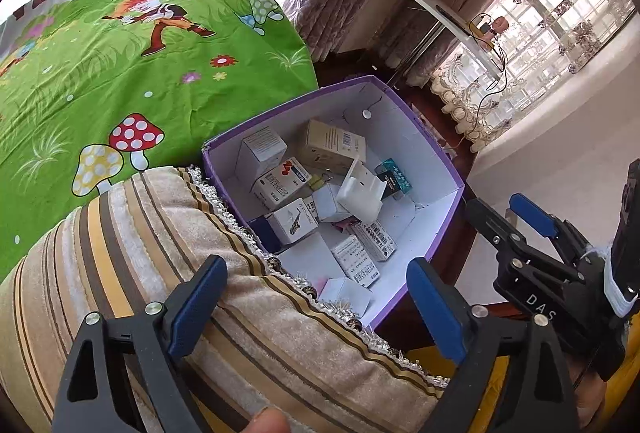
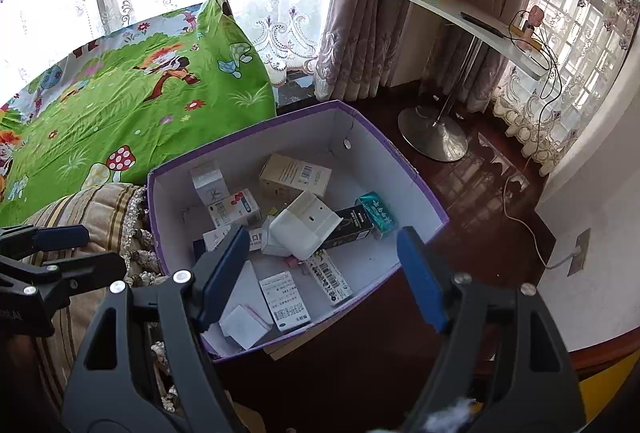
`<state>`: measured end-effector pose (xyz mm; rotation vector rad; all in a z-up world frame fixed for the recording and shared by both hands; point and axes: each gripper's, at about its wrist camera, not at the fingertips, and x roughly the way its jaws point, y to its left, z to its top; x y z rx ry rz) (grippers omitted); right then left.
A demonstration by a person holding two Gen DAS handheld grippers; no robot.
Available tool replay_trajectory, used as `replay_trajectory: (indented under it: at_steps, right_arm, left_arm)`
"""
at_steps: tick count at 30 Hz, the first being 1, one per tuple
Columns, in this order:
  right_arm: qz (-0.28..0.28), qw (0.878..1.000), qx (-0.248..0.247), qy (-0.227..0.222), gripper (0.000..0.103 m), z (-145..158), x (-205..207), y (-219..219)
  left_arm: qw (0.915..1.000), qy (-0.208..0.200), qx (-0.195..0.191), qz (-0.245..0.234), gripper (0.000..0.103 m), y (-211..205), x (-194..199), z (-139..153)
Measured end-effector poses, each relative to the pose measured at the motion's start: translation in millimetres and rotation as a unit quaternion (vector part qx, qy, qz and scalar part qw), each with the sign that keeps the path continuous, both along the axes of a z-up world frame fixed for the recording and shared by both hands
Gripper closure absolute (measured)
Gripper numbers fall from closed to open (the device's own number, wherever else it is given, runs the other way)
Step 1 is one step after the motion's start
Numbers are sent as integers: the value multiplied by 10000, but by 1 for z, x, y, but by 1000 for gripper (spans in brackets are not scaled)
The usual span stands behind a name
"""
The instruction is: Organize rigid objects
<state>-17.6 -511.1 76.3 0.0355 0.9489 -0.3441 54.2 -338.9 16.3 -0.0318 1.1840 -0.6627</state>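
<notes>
Purple box (image 2: pixel 404 169), beside striped cushion (image 1: pixel 132 233), holds jumbled small cartons (image 2: pixel 294 175); left gripper (image 1: pixel 320 307) and right gripper (image 2: pixel 320 273) fingers apart, empty; advise withdrawing upward without clipping the rim.

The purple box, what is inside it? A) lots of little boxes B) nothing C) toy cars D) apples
A: the purple box holds many small cartons, such as a beige carton near the back and a teal carton at the right, lying jumbled on its white floor.
</notes>
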Motion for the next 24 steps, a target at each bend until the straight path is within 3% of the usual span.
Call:
replay_trajectory:
  at_steps: [2,24]
  right_arm:
    - [1,10000,5,8,24,-1,1,-1]
    - [-134,9999,39,7,24,-1,-3,-10]
  left_arm:
    - [9998,-164,71,0,2,-1,-2,5]
    - [9965,-684,46,-469,1,-20,-10,19]
